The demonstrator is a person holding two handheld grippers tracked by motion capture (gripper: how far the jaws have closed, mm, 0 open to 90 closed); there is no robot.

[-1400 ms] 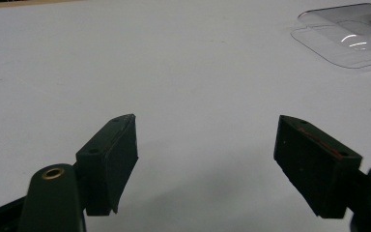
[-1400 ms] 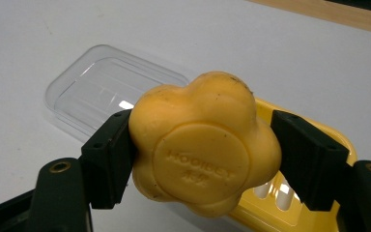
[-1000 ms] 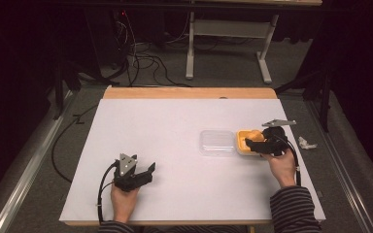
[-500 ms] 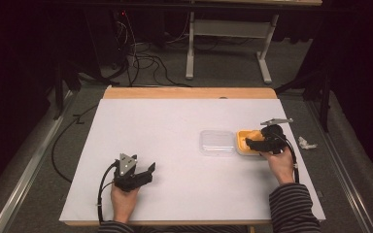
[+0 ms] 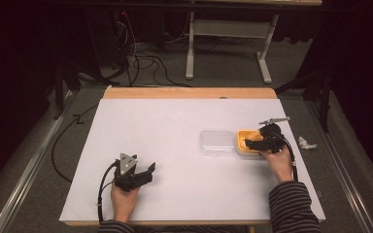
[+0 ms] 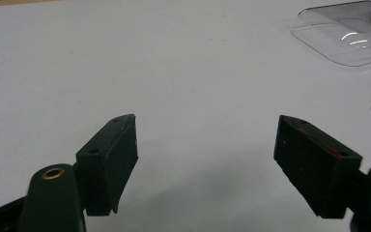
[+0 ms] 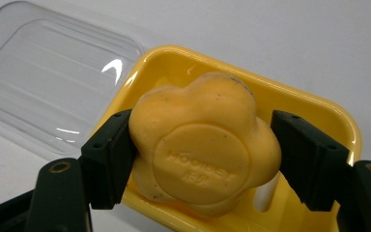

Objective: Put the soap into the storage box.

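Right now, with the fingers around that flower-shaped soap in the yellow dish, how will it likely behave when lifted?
The soap looks solid and stiff, so it should keep its shape. Its rounded lobes and smooth, waxy-looking surface may let it slip or twist between the flat fingers of the right gripper. The yellow dish looks light and might shift if the soap drags on it.

One piece of lettering shows — a word pressed into the round raised disc on top of the flower-shaped yellow soap (image 7: 203, 145), seen in the right gripper view. Its letters are shallow and soft-edged; they look something like "HOOISEY", though the exact spelling cannot be told. Two smaller marks sit beneath that word — too faint to read.
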